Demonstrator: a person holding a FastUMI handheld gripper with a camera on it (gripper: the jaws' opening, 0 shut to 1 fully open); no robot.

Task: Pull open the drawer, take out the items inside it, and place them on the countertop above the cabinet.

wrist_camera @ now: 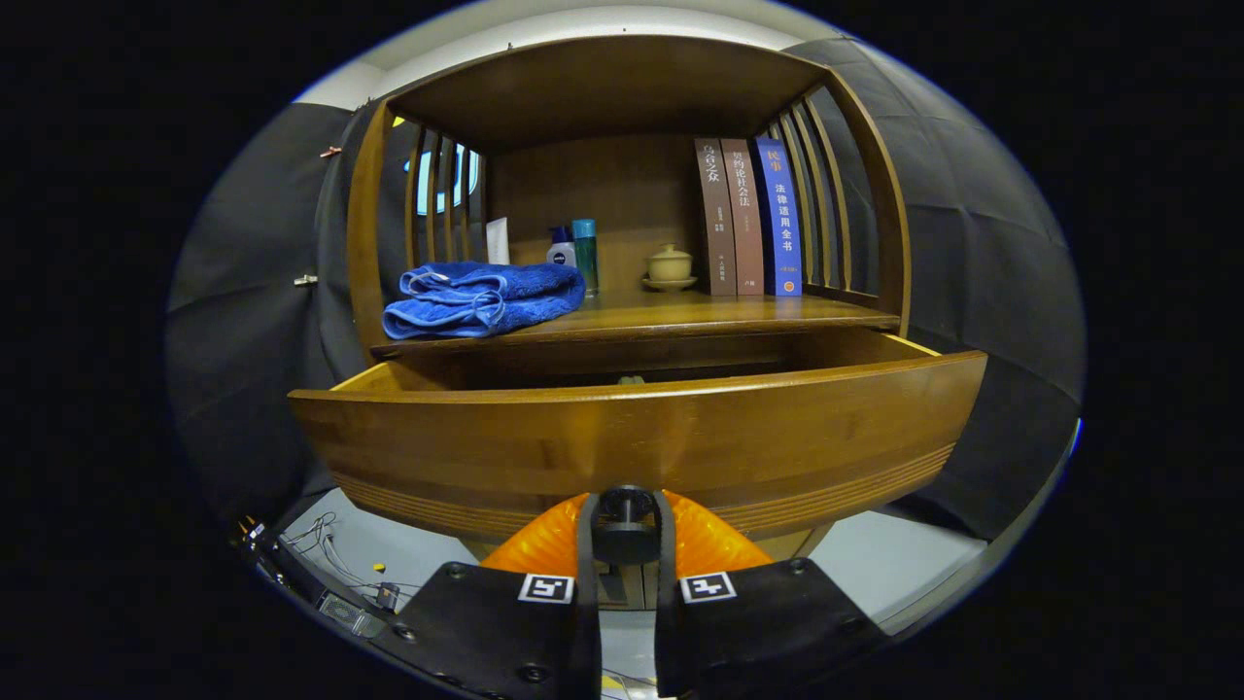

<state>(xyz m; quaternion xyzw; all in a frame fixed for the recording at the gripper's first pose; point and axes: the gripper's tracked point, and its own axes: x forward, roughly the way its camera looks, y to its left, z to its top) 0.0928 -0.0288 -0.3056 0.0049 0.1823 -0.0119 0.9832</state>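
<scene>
Gripper [627, 530] closed on the drawer knob [627, 513] – both fingers clamp it. Drawer [632, 442] stands pulled out (front panel facing); blue towel [478, 298] lies above the drawer on the countertop [739, 313].

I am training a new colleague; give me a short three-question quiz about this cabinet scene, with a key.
1. True or false: the drawer is pulled open.
2. What do the hand-held gripper's fingers clamp? A) towel B) drawer knob C) cup
3. Fill in: on the countertop, the blue towel lies left of the ____, whose other side has three books.

Key: 1 true. 2 B, the knob sits between both fingers. 3 cup, with two bottles just behind the towel.
</scene>
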